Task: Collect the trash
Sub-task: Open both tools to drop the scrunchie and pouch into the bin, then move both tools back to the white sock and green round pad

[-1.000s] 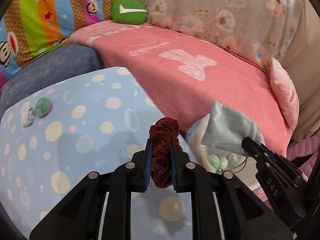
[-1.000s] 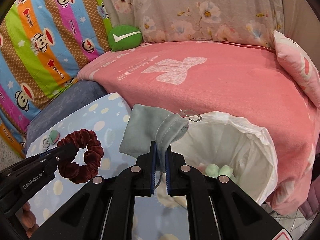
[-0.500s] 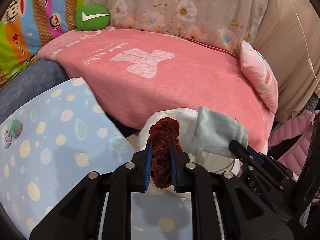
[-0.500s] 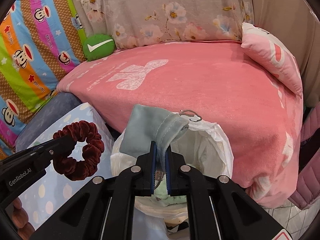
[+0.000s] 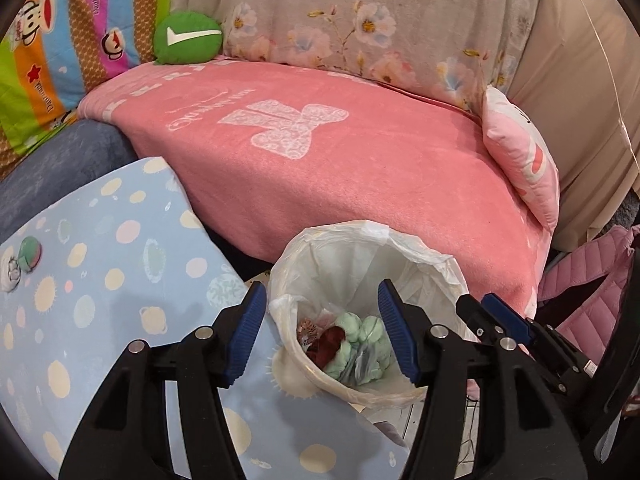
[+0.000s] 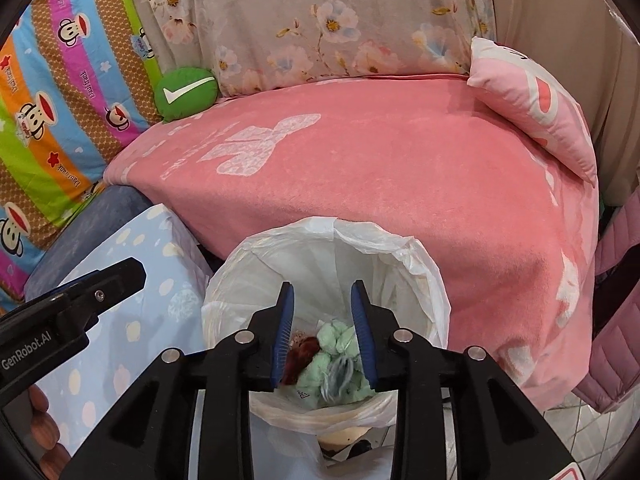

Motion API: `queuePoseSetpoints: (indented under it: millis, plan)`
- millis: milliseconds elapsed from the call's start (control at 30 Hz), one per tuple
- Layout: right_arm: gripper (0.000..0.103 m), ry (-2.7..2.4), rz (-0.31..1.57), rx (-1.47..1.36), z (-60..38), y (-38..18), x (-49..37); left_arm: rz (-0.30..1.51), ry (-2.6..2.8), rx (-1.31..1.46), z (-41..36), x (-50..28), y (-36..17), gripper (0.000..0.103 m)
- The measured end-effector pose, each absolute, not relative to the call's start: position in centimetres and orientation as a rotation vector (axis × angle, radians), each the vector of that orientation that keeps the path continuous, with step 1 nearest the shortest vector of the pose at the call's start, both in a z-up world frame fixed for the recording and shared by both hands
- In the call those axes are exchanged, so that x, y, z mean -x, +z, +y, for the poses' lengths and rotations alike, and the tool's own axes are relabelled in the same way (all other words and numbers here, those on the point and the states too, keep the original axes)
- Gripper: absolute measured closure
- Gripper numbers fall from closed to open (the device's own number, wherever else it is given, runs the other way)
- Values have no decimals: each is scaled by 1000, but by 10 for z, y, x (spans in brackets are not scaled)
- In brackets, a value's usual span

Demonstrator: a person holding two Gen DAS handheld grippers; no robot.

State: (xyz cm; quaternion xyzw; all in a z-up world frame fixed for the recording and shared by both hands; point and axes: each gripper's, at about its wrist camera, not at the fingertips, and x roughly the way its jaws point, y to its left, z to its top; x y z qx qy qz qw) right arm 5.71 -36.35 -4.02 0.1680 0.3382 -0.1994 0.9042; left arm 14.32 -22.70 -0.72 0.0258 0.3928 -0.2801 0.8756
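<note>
A trash bin lined with a white plastic bag (image 5: 400,248) (image 6: 404,260) stands between the blue spotted table and the pink sofa. Inside lie the dark red scrunchie (image 5: 328,342) (image 6: 302,354), green foam pieces (image 5: 360,328) (image 6: 334,338) and the grey pouch (image 6: 340,372). My left gripper (image 5: 322,332) is open and empty above the bin. My right gripper (image 6: 323,334) is open and empty above the bin too. The right gripper's fingers (image 5: 504,320) show at the left wrist view's right. The left gripper's finger (image 6: 100,284) shows at the right wrist view's left.
The blue spotted table (image 5: 100,280) (image 6: 132,312) holds two small round objects (image 5: 24,260) at its left. A pink blanket (image 5: 340,160) covers the sofa, with a green cushion (image 5: 188,38), a pink pillow (image 5: 520,152) and a pink jacket (image 5: 588,292).
Both grippers opened over the bin. The scrunchie dropped from the left one and the grey pouch from the right one; both now lie inside the bag.
</note>
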Motion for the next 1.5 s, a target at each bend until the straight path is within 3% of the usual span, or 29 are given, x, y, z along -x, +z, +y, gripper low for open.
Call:
queuePoseSetpoints:
  millis: [100,367,1000,1133,1500]
  plan:
    - [63,-405,701,-336,-357,-40,-58,819,-570,-57,-221,-144,-9,48]
    - [56,-379,711,-301,-337,-38,-66,827,-535,-41,-202,-148,-12,48]
    - [50,-323,734,-230,-287,-33,-88,838,-446,19,-143,-164,-20,48]
    - [45,-321,732,-209,-276,-31,-92,841,-425,37,-129,-168,-21,48]
    - [44,-272,751,-172,-241,-32,-110,859,-364,85,-85,-180,-30,48]
